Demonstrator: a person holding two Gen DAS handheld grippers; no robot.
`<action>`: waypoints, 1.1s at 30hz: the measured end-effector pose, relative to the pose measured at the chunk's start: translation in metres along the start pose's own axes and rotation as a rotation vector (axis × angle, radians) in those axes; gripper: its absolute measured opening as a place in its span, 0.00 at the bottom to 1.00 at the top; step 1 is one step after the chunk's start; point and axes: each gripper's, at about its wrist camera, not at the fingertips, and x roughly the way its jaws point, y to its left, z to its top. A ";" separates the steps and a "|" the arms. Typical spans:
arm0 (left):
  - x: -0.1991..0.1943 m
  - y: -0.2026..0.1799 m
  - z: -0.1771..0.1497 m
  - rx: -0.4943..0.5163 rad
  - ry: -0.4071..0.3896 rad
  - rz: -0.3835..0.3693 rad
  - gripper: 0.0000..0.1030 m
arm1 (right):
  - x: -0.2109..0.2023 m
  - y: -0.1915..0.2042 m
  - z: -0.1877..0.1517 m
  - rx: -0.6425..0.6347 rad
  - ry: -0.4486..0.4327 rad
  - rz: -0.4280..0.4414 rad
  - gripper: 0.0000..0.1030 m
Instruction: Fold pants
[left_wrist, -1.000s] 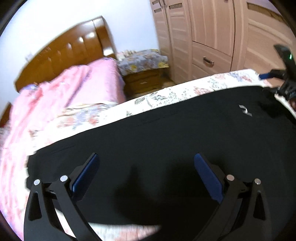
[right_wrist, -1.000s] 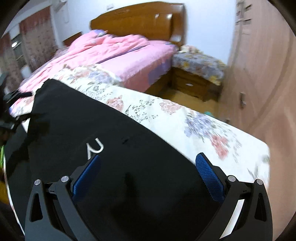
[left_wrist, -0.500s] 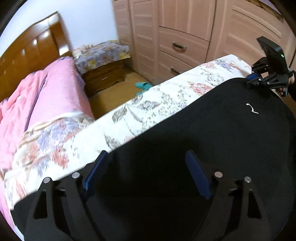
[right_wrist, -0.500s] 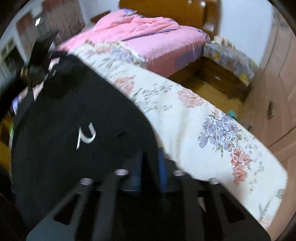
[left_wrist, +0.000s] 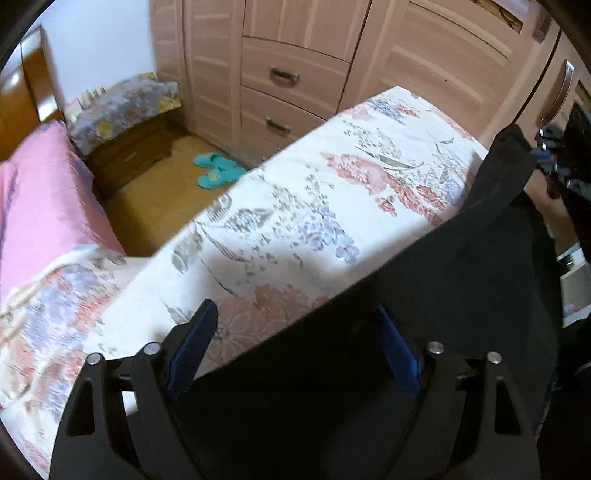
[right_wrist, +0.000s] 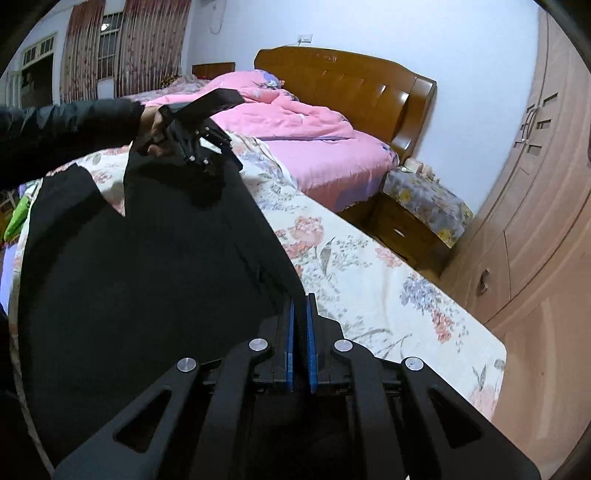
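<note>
The black pants (left_wrist: 424, 317) hang lifted above the floral bedspread (left_wrist: 295, 206), stretched between both grippers. My left gripper (left_wrist: 295, 343) has its blue pads wide apart, with the fabric edge draped between them; whether it grips is unclear. In the right wrist view the left gripper (right_wrist: 207, 144) sits at the far corner of the pants (right_wrist: 147, 277). My right gripper (right_wrist: 300, 332) is shut on the near edge of the pants. It shows in the left wrist view (left_wrist: 550, 166) at the far raised corner.
A pink quilt (right_wrist: 295, 125) and wooden headboard (right_wrist: 351, 88) lie beyond. A nightstand (right_wrist: 417, 214) with a floral cover stands by the wardrobe (left_wrist: 332, 66). Teal slippers (left_wrist: 218, 171) lie on the floor between bed and wardrobe.
My right gripper closed on the pants edge. Both grippers rose and pulled the pants up off the bedspread, and the white logo went out of sight.
</note>
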 end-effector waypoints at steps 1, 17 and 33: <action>0.001 -0.003 -0.004 0.000 0.014 -0.031 0.31 | -0.001 0.001 -0.003 0.017 0.002 -0.004 0.08; -0.165 -0.298 -0.148 0.227 -0.250 0.524 0.09 | -0.115 0.086 -0.055 0.085 -0.121 -0.051 0.08; -0.075 -0.371 -0.253 -0.005 -0.193 0.567 0.09 | -0.130 0.176 -0.156 0.185 -0.023 -0.024 0.08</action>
